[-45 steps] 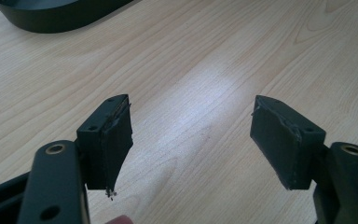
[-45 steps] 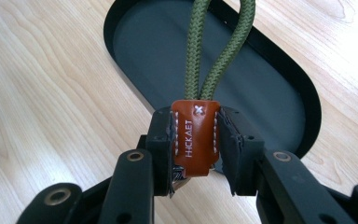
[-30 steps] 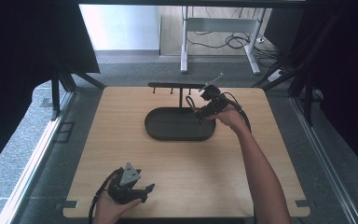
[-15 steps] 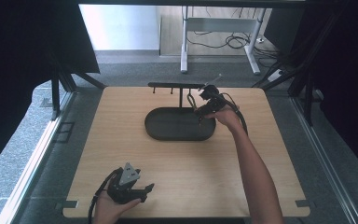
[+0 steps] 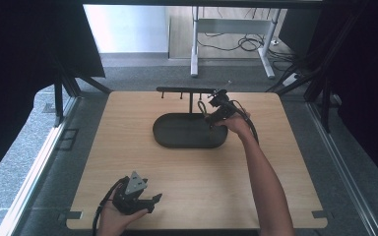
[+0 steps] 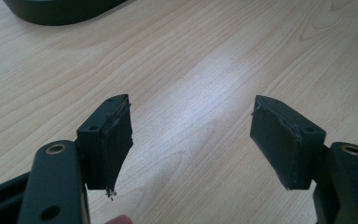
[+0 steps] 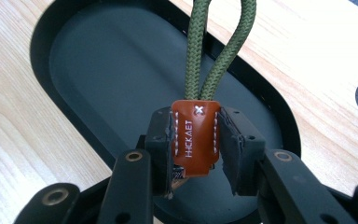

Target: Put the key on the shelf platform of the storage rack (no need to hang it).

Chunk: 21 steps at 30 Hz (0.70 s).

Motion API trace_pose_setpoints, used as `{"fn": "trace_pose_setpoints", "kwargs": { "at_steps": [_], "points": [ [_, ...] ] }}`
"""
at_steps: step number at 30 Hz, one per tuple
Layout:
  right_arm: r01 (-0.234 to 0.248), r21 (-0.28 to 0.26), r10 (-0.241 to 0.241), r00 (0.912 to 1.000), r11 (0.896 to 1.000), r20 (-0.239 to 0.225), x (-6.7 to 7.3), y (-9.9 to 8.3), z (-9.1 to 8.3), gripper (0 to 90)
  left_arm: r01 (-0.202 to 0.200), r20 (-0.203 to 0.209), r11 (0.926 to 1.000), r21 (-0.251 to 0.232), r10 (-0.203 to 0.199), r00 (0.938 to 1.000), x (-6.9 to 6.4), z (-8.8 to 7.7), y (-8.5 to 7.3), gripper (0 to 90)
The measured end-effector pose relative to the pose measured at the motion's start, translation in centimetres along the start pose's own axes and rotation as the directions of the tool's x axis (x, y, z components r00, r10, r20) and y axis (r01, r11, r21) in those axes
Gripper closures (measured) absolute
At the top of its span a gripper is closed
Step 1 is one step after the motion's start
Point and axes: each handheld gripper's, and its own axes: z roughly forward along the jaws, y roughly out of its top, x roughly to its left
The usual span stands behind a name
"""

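Observation:
An olive-green cord loop [image 7: 216, 51] with a brown leather tag [image 7: 195, 140] hangs in my right gripper [image 7: 196, 126], whose pads are shut on the tag's sides. This gripper [image 5: 215, 112] hovers over the right end of a black oval tray [image 5: 177, 143], whose floor [image 7: 112, 70] lies just below the tag. Behind the tray stands a black rack [image 5: 184, 90] with small pegs. At the table's front left edge my left gripper [image 5: 153, 202] rests in a hand. Its jaws [image 6: 191, 135] are open over bare wood, have just closed a little, and hold nothing.
The wooden table [image 5: 285, 162] has bare room in front of the tray and on both sides. A corner of the tray [image 6: 60, 9] shows at the top of the left gripper view. Beyond the table stand desk legs with cables [image 5: 246, 44].
My right gripper has sunk a little toward the tray's right end with the tag in it. The left hand has stayed put.

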Motion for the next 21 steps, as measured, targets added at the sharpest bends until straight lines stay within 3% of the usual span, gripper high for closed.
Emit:
{"fn": "trace_pose_setpoints", "kwargs": {
  "at_steps": [21],
  "points": [
    [0.000,0.027,0.000,1.0000,1.000,-0.002,-0.21,-0.93,0.65,64.6,-0.004,0.009,0.9999,0.014,0.004,0.9999,-0.27,0.40,0.01,29.9]
  ]
}}
